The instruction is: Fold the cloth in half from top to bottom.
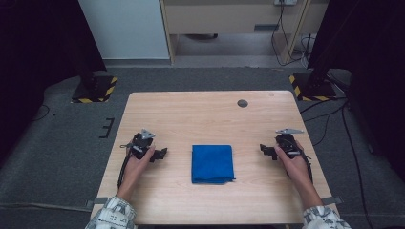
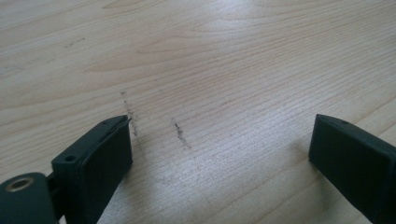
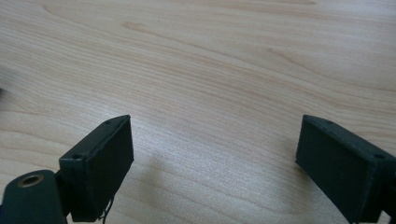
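Note:
A folded blue cloth (image 1: 212, 163) lies flat near the middle of the wooden table (image 1: 205, 114). My left gripper (image 1: 161, 153) rests on the table to the cloth's left, jaws pointing toward it and open. In the left gripper view the gripper (image 2: 219, 144) has bare wood with a few dark scuffs between its jaws. My right gripper (image 1: 264, 149) sits to the cloth's right, also open and aimed at it. The right gripper view shows the gripper (image 3: 215, 144) with nothing but wood grain in the gap. Neither gripper touches the cloth.
A small dark round spot (image 1: 242, 103) marks the table's far side. Black stands on bases with yellow-black striped edges (image 1: 95, 89) (image 1: 310, 86) flank the table on grey carpet. Cables (image 1: 329, 114) trail on the floor at right.

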`<state>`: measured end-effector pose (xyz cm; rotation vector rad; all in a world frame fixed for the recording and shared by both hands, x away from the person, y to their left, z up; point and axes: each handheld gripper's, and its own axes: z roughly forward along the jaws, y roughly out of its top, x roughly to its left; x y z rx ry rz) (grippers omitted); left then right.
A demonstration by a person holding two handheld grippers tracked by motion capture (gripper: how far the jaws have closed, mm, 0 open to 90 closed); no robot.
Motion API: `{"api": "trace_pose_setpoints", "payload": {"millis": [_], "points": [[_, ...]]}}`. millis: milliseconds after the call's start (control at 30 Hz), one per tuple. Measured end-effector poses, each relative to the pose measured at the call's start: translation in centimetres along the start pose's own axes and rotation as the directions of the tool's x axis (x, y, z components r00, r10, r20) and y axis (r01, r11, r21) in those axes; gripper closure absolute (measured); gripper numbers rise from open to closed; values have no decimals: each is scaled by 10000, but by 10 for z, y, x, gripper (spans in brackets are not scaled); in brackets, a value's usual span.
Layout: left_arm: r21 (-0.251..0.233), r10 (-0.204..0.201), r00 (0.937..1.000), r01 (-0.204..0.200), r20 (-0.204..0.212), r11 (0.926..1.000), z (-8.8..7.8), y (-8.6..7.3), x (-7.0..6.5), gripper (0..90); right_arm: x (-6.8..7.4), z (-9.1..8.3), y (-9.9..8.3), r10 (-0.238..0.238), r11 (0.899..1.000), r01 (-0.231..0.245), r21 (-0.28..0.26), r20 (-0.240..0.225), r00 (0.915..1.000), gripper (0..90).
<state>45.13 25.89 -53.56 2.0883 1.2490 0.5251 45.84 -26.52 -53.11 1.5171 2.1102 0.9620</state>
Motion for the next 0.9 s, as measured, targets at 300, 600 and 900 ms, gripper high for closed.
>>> {"api": "trace_pose_setpoints", "payload": {"millis": [300,600,900], "points": [[-74,-52,10000,53,66,10000,2,-1,-1,23,2,4,-1,-114,9999,113,58,116,9999,91],[-11,74,9998,-74,174,10000,2,0,-4,5,11,8,-5,-657,9978,659,-23,573,9962,68],[-16,-35,10000,35,86,10000,-2,-4,-10,4,14,1,-12,-832,9965,833,-9,417,9957,67]]}}
